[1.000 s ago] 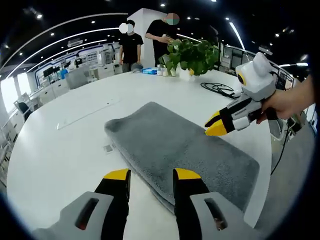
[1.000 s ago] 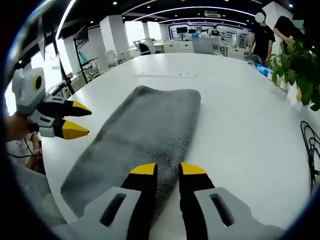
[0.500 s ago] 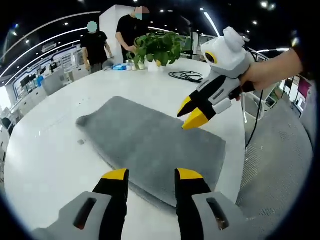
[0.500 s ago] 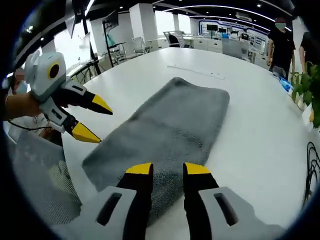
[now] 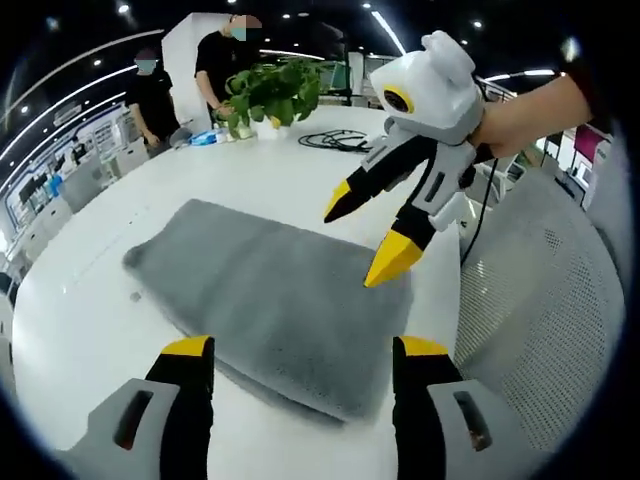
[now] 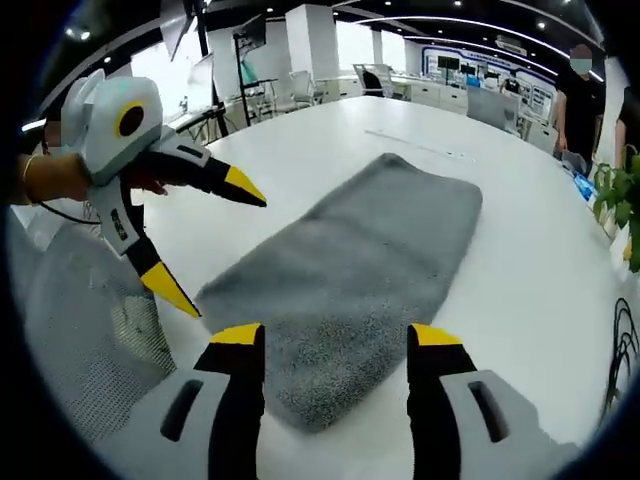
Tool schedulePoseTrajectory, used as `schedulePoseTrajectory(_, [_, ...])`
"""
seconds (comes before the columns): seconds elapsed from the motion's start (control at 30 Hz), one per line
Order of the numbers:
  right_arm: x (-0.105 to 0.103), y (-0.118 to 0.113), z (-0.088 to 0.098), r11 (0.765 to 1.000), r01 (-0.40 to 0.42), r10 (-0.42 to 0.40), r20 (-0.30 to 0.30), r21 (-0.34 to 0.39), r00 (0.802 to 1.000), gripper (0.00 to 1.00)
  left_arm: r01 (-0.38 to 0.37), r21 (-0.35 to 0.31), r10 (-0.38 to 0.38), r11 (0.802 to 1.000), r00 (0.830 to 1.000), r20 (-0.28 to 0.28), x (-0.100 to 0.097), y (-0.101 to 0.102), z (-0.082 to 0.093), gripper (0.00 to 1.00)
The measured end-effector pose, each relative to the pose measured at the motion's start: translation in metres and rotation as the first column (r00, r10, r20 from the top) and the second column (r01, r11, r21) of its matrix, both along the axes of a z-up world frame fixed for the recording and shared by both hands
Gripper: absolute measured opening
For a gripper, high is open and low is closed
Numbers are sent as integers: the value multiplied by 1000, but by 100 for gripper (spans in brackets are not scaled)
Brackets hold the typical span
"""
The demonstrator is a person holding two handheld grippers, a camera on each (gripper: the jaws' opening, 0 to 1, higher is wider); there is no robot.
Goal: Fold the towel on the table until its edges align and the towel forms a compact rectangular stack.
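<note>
Both jaw pairs have spread wide since a second ago. Round white table: bears all. Grey terry towel, folded to a long strip, lies flat near its edge; further folds remain. Left gripper, right gripper: empty, poised at one short end.

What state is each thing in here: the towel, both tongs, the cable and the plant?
Towel: folded into a long strip, flat on the table, ungripped.
Left tongs: open, above the towel's near end.
Right tongs: open, above the towel's near end.
Cable: lying loose on the table.
Plant: upright.
</note>
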State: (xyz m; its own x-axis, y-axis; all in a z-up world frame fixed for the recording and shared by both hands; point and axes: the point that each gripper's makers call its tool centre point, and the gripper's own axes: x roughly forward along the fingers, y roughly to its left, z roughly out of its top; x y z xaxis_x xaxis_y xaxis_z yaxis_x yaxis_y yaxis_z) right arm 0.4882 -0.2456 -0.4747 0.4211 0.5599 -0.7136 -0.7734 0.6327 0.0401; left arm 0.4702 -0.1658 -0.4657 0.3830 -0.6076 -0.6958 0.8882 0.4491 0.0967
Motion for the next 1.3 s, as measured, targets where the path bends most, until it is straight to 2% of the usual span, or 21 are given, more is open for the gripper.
schedulePoseTrajectory(0.03, [-3,1,-1,1000,-23,23,6,-14,1000,56,11,10,-11,1000,1000,4,3,4,-2,75])
schedulePoseTrajectory(0.1, [-11,2,0,993,-94,97,43,-75,994,51,36,47,-37,998,999,8,-5,2,-5,75])
schedulePoseTrajectory(0.13, [-13,6,1,987,-132,139,72,-92,988,49,40,49,-41,998,999,13,-7,0,-5,73])
schedulePoseTrajectory(0.2, [-22,11,1,978,-178,187,85,-109,979,48,65,68,-67,996,998,19,-15,-3,-6,67])
schedulePoseTrajectory(0.37, [-38,19,-4,961,-239,253,88,-139,964,47,104,100,-105,990,994,13,-21,-7,-16,58])
schedulePoseTrajectory(0.5, [-44,18,-19,947,-278,291,65,-160,954,43,122,96,-123,988,992,4,-24,-13,-17,52])
schedulePoseTrajectory(0.57, [-46,18,-24,946,-284,295,55,-156,954,40,128,94,-129,987,992,2,-24,-14,-18,50])
schedulePoseTrajectory(0.67, [-50,16,-24,948,-279,288,43,-153,957,37,141,84,-139,986,990,-22,-27,-17,-21,41])
schedulePoseTrajectory(0.87, [-49,13,-31,953,-261,267,23,-153,963,33,179,92,-174,979,983,-61,-33,-22,-35,34])
schedulePoseTrajectory(1.07, [-50,12,-39,950,-269,274,11,-160,962,32,190,115,-183,975,981,-68,-35,-25,-46,33])
schedulePoseTrajectory(1.3, [-46,11,-46,955,-254,260,20,-155,965,28,171,113,-163,979,984,-76,-29,-24,-50,29])
